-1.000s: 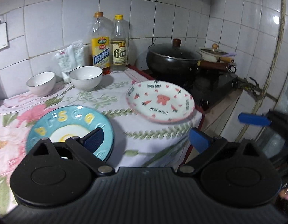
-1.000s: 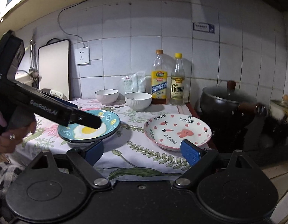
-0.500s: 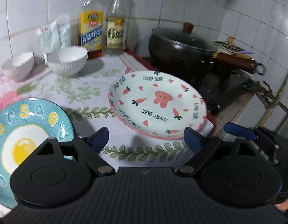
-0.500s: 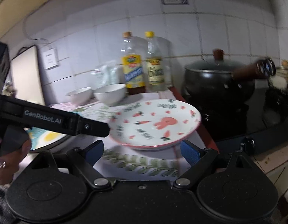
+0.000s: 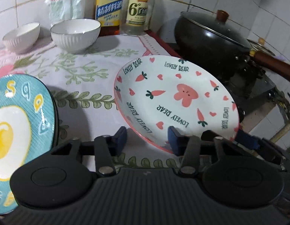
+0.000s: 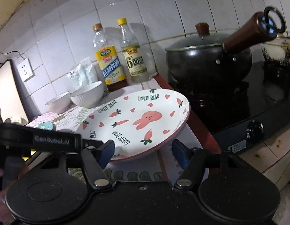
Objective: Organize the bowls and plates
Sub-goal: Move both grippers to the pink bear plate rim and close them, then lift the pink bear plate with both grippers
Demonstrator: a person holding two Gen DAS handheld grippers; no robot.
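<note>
Left wrist view first: the left gripper [image 5: 147, 137] is hovering low over the floral tablecloth [image 5: 92, 56], its jaws standing apart, the blue pads either side of the near rim of the rabbit plate [image 5: 175, 101]. One pad is sitting under the rim's left edge, the other overlapping the rim; whether they are touching it is impossible to tell. The plate, printed with carrots, hearts and "LOVELY BEAR", is sitting by the right edge of the cloth, next to the stove. At far left the teal fried-egg plate [image 5: 19, 120] is filling the corner. Two white ribbed bowls, the larger bowl [image 5: 75, 34] and the smaller bowl [image 5: 22, 36], are standing side by side near the tiled wall, in front of the yellow-label bottle [image 5: 109, 13] and the clear "6°" bottle [image 5: 138, 11]. The black lidded wok [image 5: 210, 37] is resting on the burner.

Over to the right wrist view: the right gripper [image 6: 143, 153] is facing the same rabbit plate [image 6: 137, 120], jaws open, both pads at the plate's near edge, contact unclear. The left gripper's black body [image 6: 41, 140] is reaching in from the left.
</note>
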